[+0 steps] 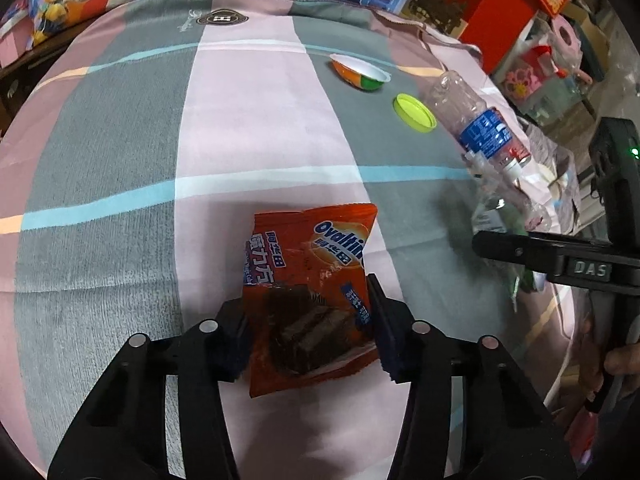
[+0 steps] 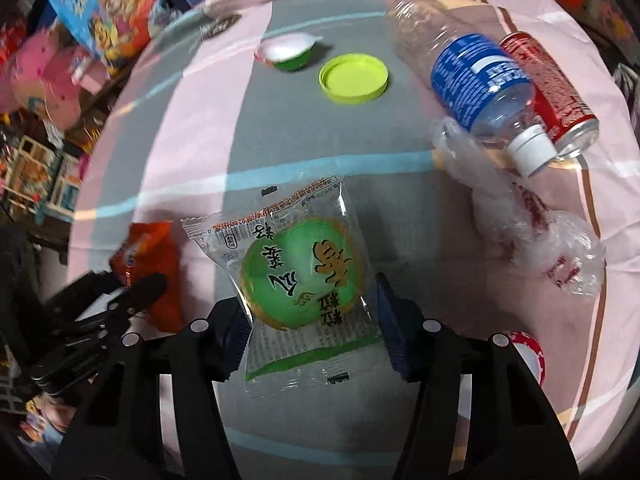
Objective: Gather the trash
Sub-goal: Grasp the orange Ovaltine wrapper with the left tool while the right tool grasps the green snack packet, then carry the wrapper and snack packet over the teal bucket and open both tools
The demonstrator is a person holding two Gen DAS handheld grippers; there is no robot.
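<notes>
— Two wrappers, one per hand. How are your fingers set?

— My left gripper [image 1: 310,330] has its pads pressed on both sides of the orange Ovaltine packet [image 1: 310,300], which lies on the striped cloth [image 1: 120,160]. My right gripper [image 2: 312,328] pinches the clear packet with the green disc [image 2: 298,276].

— And the other trash?

— Farther along the cloth: a yellow-green lid [image 2: 354,78], a small cup [image 2: 288,54], a clear bottle [image 2: 476,76] leaning on a red can [image 2: 552,92], and crumpled plastic [image 2: 520,228].
</notes>
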